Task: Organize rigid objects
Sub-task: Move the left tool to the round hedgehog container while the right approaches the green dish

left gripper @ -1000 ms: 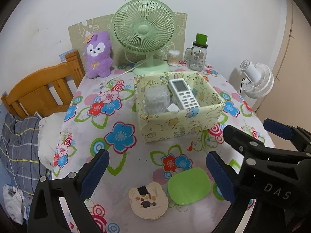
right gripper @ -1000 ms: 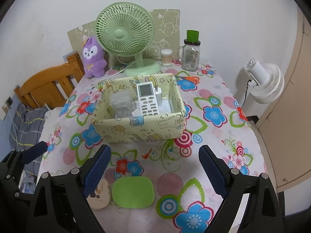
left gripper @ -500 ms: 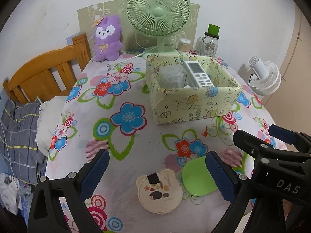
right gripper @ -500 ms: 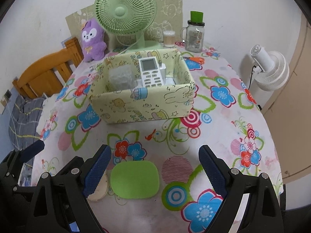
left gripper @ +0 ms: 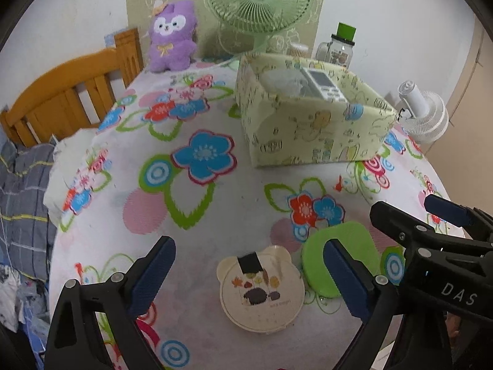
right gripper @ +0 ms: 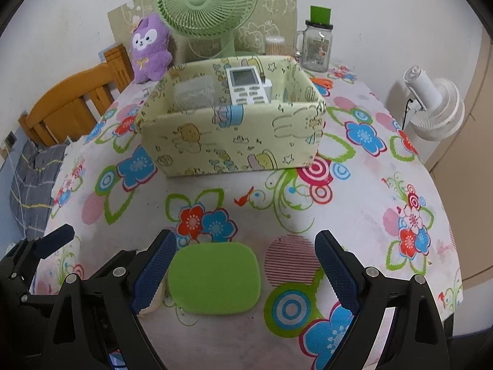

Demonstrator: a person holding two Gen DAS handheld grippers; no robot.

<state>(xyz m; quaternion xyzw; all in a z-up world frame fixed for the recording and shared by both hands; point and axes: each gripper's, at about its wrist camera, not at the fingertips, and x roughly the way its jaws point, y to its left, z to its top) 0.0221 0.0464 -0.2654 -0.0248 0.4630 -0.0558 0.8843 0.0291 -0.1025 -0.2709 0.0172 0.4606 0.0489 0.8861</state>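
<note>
A cream bear-eared round case [left gripper: 262, 289] lies on the flowered tablecloth between the fingers of my left gripper [left gripper: 246, 243]. Its jaws are closing, and the pads stand clear of the case. A flat green case [right gripper: 214, 279] lies right of it, between the fingers of my open right gripper [right gripper: 245, 236], nearer the left pad and untouched. Farther back stands a yellow patterned box [right gripper: 231, 141] holding a white remote [right gripper: 246, 86] and a clear plastic item [right gripper: 194, 92]. The green case [left gripper: 366, 246] is partly hidden behind the left gripper's right finger.
Behind the box stand a green desk fan [right gripper: 206, 3], a purple plush [right gripper: 149, 47], a glass jar with a green lid [right gripper: 317, 43] and a swab pot [right gripper: 275, 44]. Orange scissors [right gripper: 322, 83] lie by the box. A wooden bed frame [left gripper: 71, 89] is left, a white fan [right gripper: 431, 101] right.
Both grippers have come down toward the table, so the two cases look larger and closer. The box and fan have shifted up in both views. Nothing was grasped.
</note>
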